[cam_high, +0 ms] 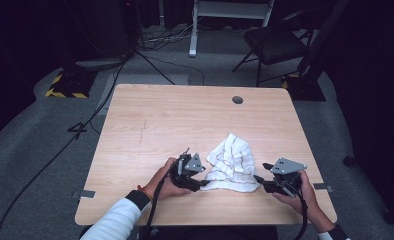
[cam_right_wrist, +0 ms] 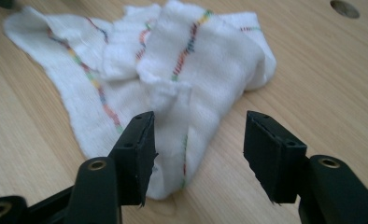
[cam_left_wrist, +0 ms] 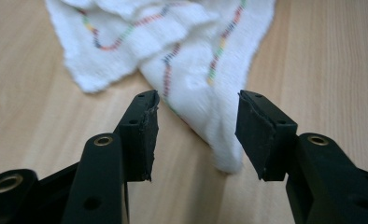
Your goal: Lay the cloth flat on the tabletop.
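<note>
Crumpled white cloth (cam_high: 232,162) sits near the counter's (cam_high: 150,125) near edge; left gripper (cam_high: 201,183) and right gripper (cam_high: 259,179) flank it, jaws apart, probably lining up corner grabs.

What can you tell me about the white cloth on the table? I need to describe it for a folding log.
The white knitted-looking cloth with thin multicoloured stitched stripes lies crumpled on the light wooden table, near the person's edge, right of centre. Its folds bunch up in the middle; one corner tapers toward the left gripper, another edge reaches toward the right gripper. Both grippers' jaws stand open, each framing a corner of the cloth; none visibly grips it. It rests on the table.
</note>
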Available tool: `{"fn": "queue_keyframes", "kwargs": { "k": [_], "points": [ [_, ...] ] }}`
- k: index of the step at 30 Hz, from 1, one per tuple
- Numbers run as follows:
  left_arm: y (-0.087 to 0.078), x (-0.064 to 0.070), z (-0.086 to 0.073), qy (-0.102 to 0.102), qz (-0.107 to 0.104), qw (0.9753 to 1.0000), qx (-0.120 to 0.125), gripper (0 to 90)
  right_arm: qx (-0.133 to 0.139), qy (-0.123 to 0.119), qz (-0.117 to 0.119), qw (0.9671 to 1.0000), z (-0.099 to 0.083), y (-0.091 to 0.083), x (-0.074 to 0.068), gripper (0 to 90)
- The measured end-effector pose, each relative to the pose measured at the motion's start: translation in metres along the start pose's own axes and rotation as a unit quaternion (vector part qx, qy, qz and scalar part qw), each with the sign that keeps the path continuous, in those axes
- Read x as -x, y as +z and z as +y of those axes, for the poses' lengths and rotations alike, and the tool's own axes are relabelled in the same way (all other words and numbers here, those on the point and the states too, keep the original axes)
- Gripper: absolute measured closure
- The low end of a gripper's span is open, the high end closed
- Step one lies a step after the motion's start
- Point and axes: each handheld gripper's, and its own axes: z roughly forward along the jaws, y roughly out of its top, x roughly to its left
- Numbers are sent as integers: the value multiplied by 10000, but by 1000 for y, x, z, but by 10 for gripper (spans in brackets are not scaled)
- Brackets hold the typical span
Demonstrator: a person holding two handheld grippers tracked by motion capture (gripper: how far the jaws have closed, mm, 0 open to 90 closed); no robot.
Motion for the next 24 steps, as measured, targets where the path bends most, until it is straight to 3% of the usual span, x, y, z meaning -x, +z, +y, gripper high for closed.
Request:
{"fn": "queue_keyframes", "kwargs": {
  "k": [2,6,8,10,12,14,20,24],
  "points": [
    [2,-9,2,-158,47,9999,29,478,103,-43,44,9999,5,-1,-2,445],
    [14,-23,6,-247,249,9993,-138,473,136,-180,199,9995,15,5,-6,452],
    [19,-30,9,-365,310,9988,-71,484,60,-272,231,9993,17,11,-9,472],
    [24,-34,12,-322,399,9987,-44,490,-87,-363,235,9990,18,18,-9,508],
    [30,-40,16,-411,294,9987,-52,449,-224,-371,303,9986,16,25,-8,556],
    [37,-42,18,-393,363,9986,-14,440,-326,-345,334,9983,13,29,-7,609],
    [54,-54,20,-363,331,9983,-302,496,-425,-299,326,9981,7,30,-1,717],
    [54,-58,19,-219,340,9988,-268,662,-393,-291,240,9985,3,27,4,776]
  ]
}}
